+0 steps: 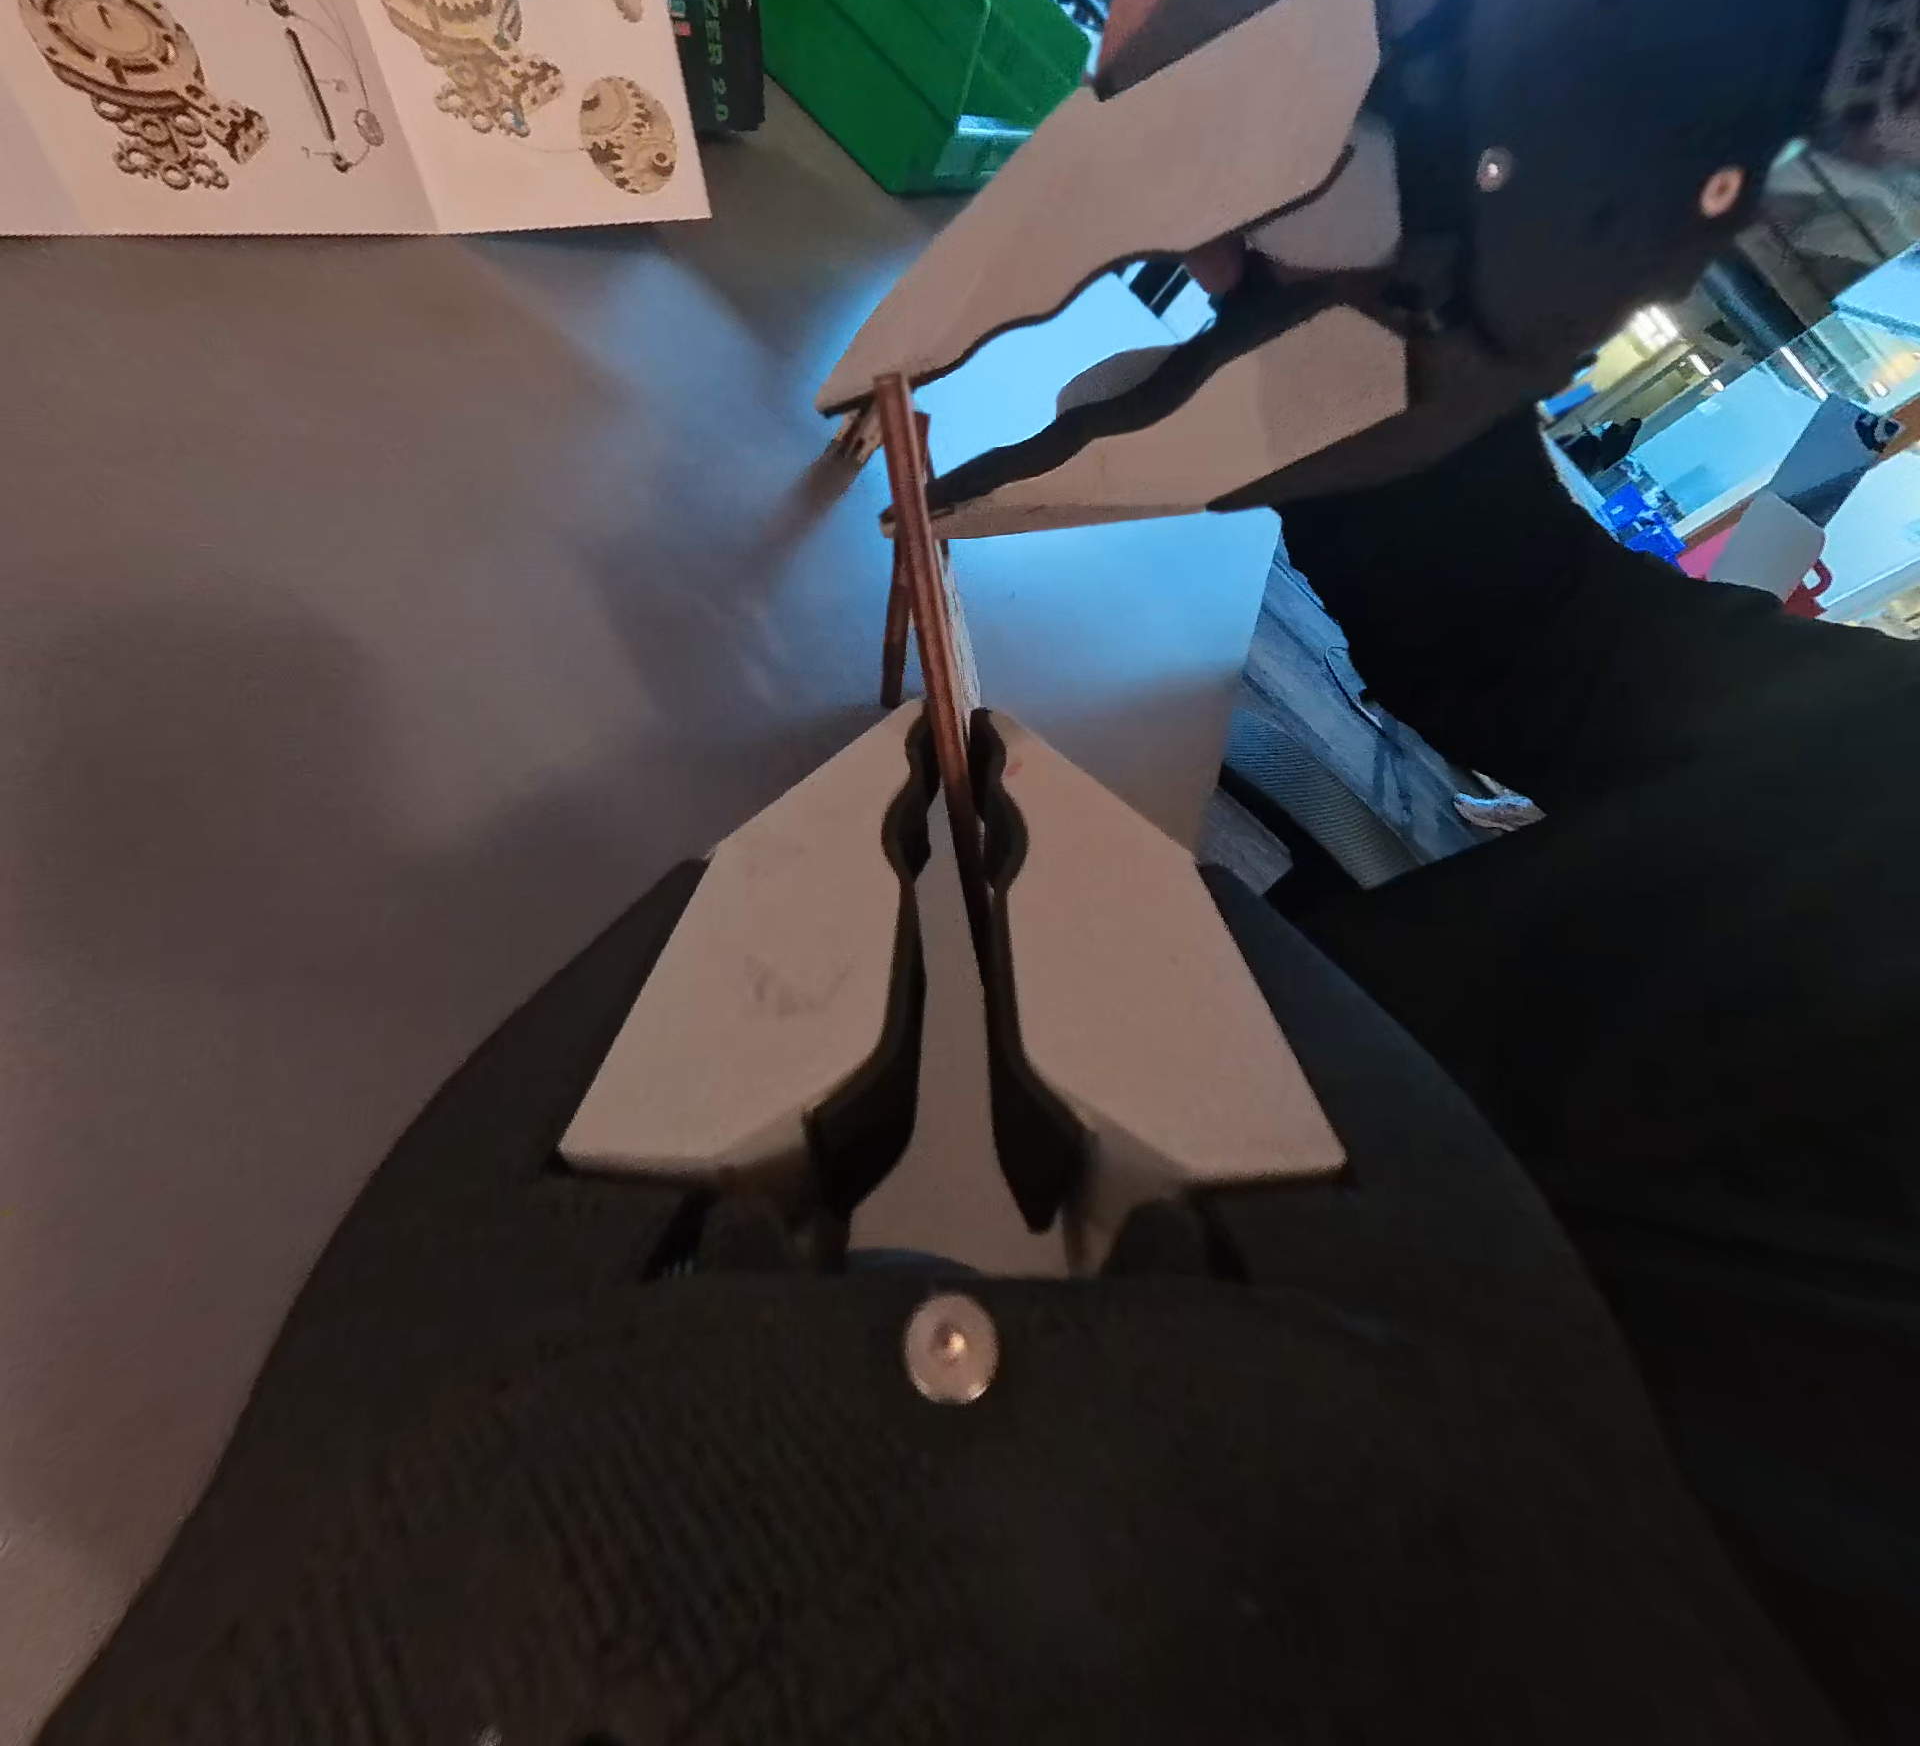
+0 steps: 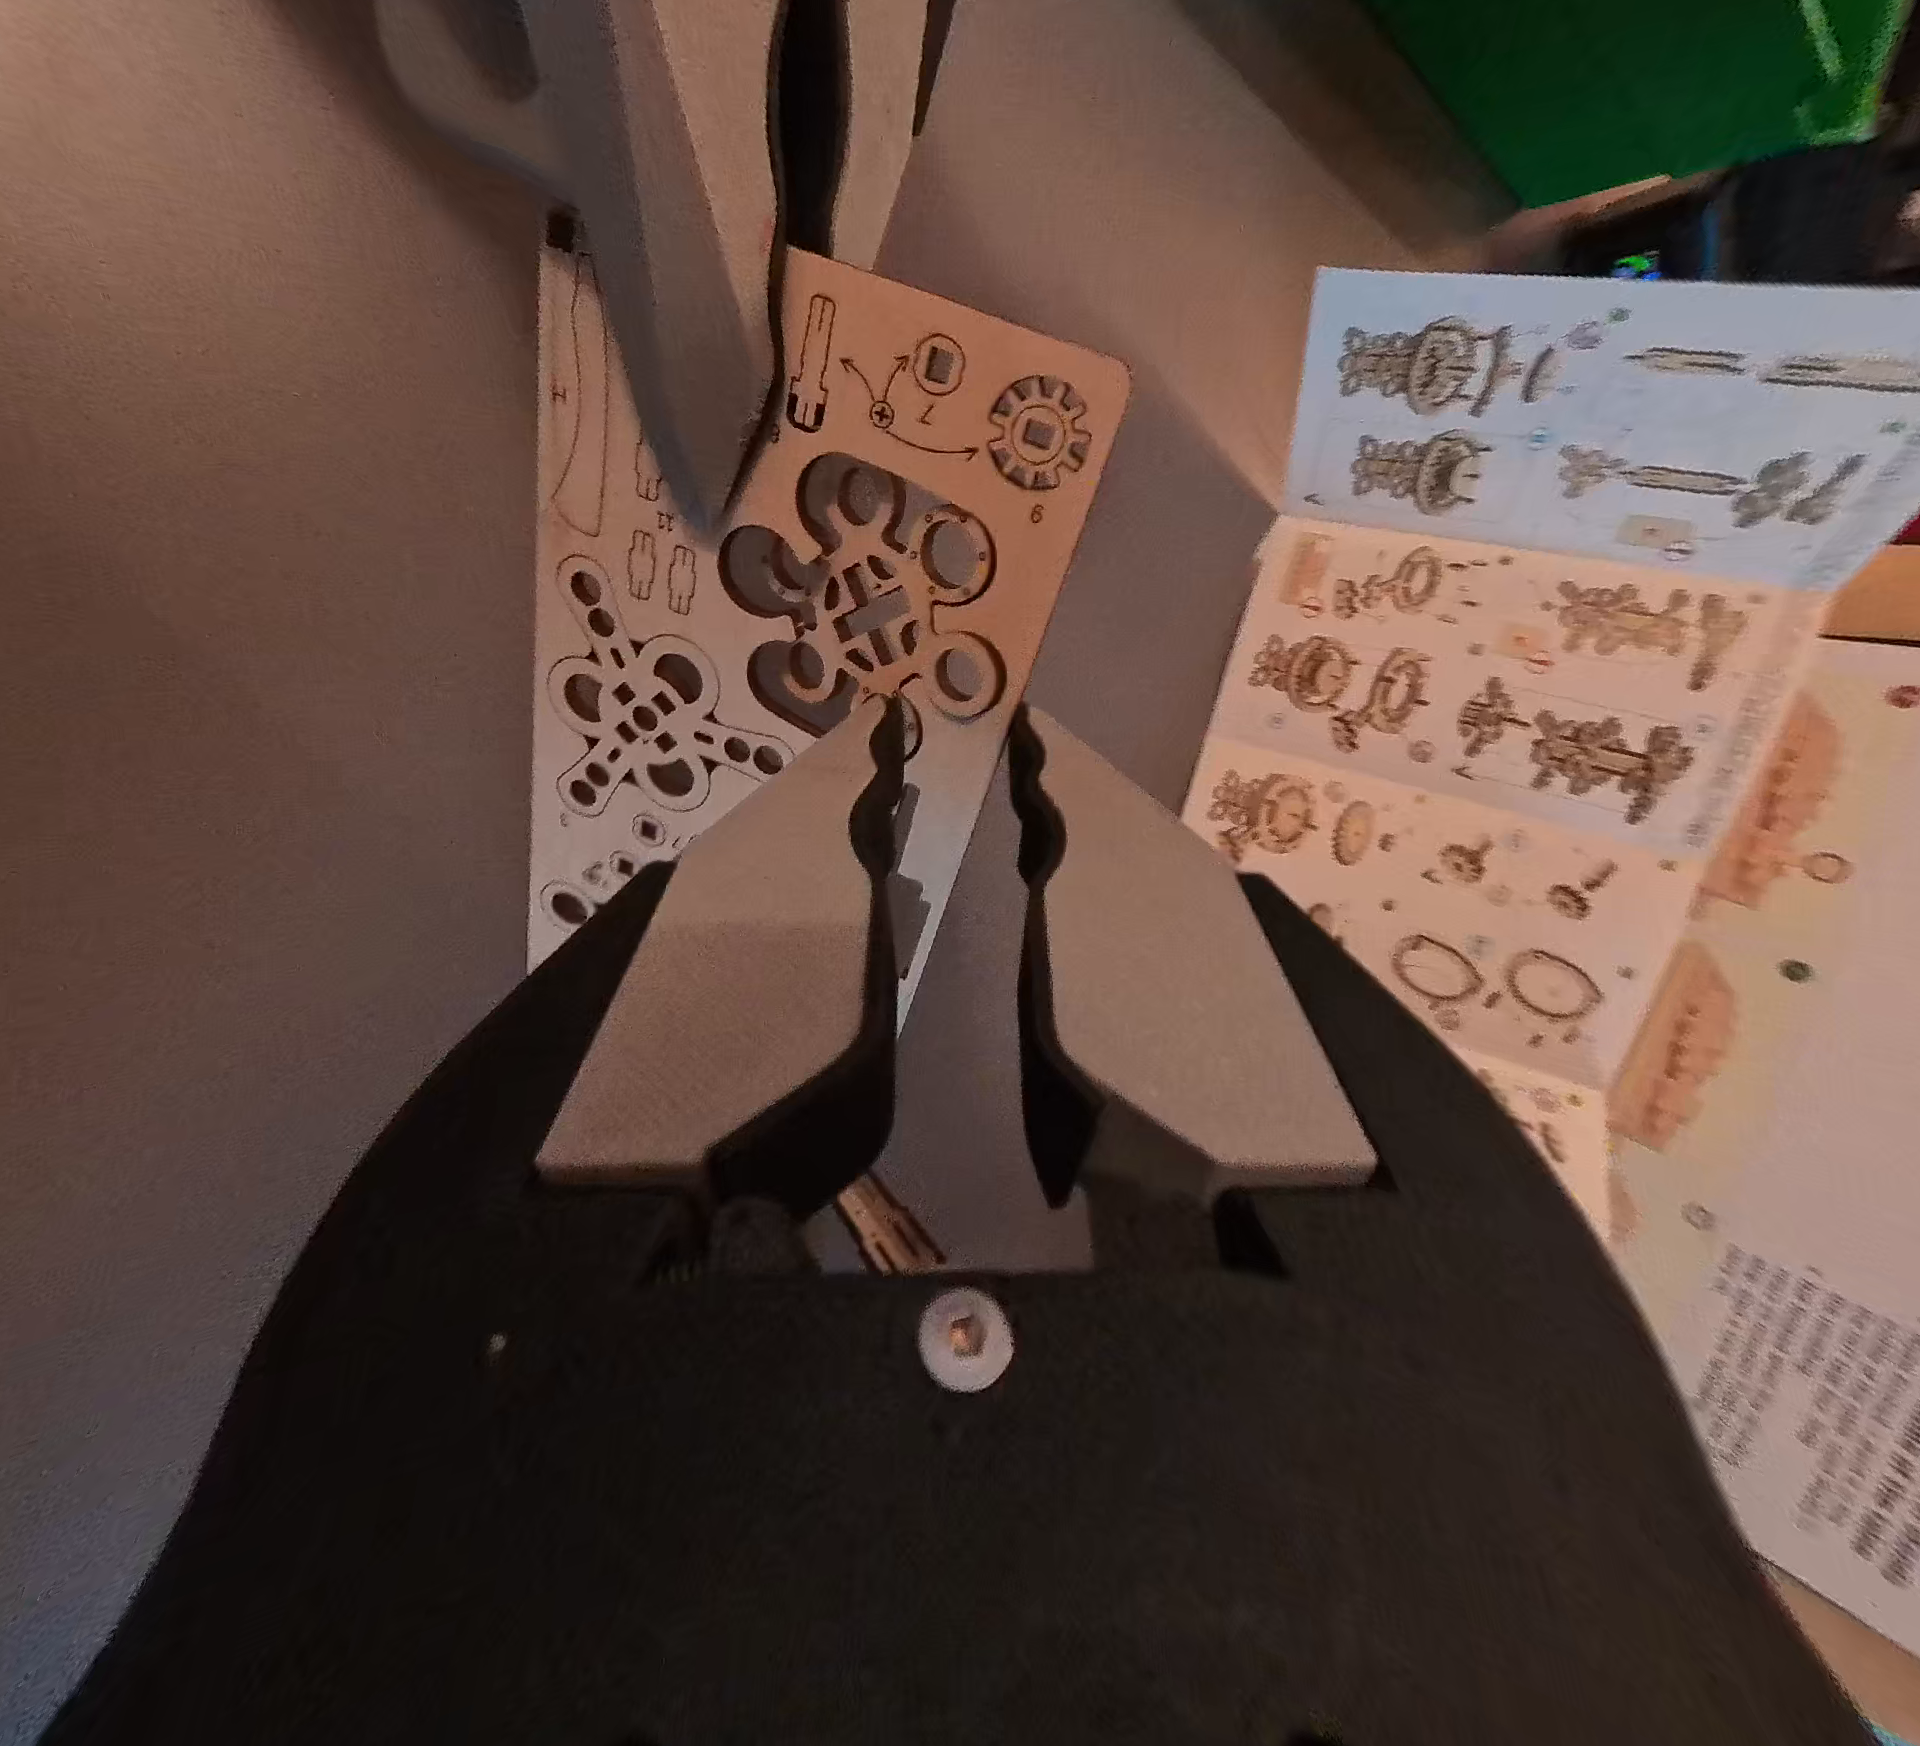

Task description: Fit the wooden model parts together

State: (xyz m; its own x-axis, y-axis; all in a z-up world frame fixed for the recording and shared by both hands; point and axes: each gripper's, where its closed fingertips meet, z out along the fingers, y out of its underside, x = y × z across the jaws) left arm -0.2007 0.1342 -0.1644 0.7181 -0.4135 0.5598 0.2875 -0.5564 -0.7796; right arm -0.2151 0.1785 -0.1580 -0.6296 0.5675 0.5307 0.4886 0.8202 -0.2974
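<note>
the wooden sheet (image 2: 935, 491) of laser-cut model parts is held off the grey counter (image 1: 312, 657) between the two tools. in the left wrist view it shows edge-on, a thin brown line running from the centre of the frame up toward the upper middle. in the right wrist view its flat face is turned to the camera, in the middle of the frame, with the cut-out shapes plain to see.

the left tool (image 1: 951, 730) is clenched on the sheet's near edge, so the sheet's long axis runs straight out along its fingers. the right tool (image 2: 951, 720) sits at the bottom corner of the sheet with its fingers a little apart. its left fingertip (image 2: 883, 720) touches a rounded, lobed part (image 2: 862, 616) that is partly loose from the sheet. whether it truly grips anything i cannot tell; in the left wrist view its fingers (image 1: 1039, 314) straddle the sheet's far end from the right.

so the coming move seems to turn on this: the lobed part lies directly ahead of the right tool, just beyond its fingertips, and the sheet's face stands across that tool's line of reach. the right tool is likely the one to push or pluck the part out while the left braces the sheet.

a folded instruction leaflet (image 2: 1507, 709) lies at the right of the right wrist view, and a green bin (image 1: 883, 34) stands in the upper middle of the left wrist view.
</note>
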